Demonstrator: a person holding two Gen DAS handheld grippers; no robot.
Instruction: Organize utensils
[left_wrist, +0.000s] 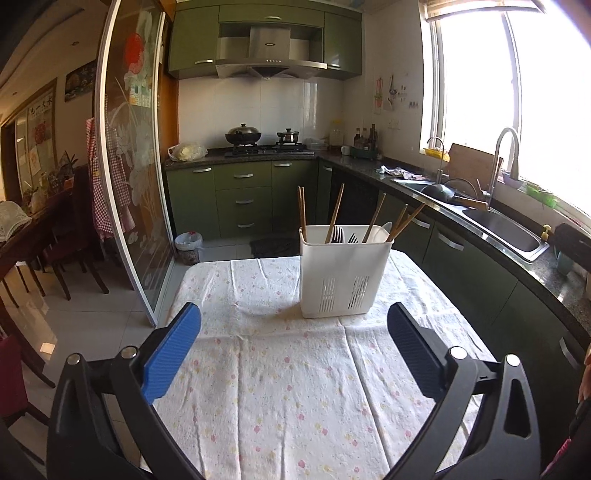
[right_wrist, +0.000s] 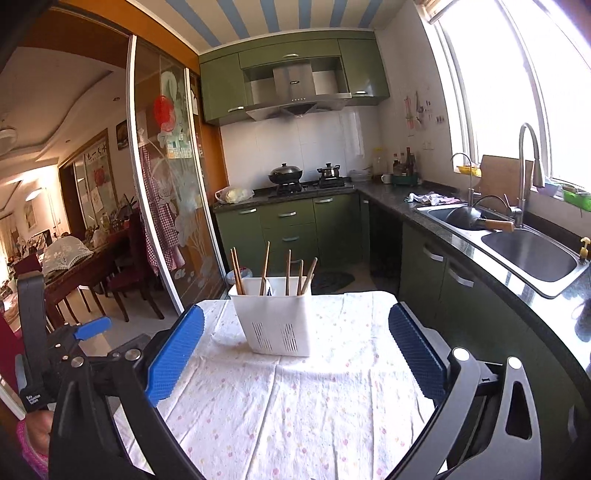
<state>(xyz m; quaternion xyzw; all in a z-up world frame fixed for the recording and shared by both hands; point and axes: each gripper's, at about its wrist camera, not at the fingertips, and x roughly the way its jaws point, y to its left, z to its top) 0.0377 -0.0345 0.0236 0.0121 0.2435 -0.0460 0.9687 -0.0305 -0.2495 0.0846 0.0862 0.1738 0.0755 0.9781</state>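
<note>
My left hand-held gripper (left_wrist: 294, 323) spread wide and holding nothing, right hand-held gripper (right_wrist: 296, 326) likewise, white utensil caddy (left_wrist: 343, 273) upright mid-bench (left_wrist: 295, 387) on floral cloth, chopsticks (left_wrist: 334, 214) and forks (left_wrist: 338, 235) standing inside.

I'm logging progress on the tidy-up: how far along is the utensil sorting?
Apparently finished: chopsticks, forks and a spoon stand in the white holder. Both the left gripper and right gripper are open and hold nothing. No loose utensils show on the tablecloth.
</note>
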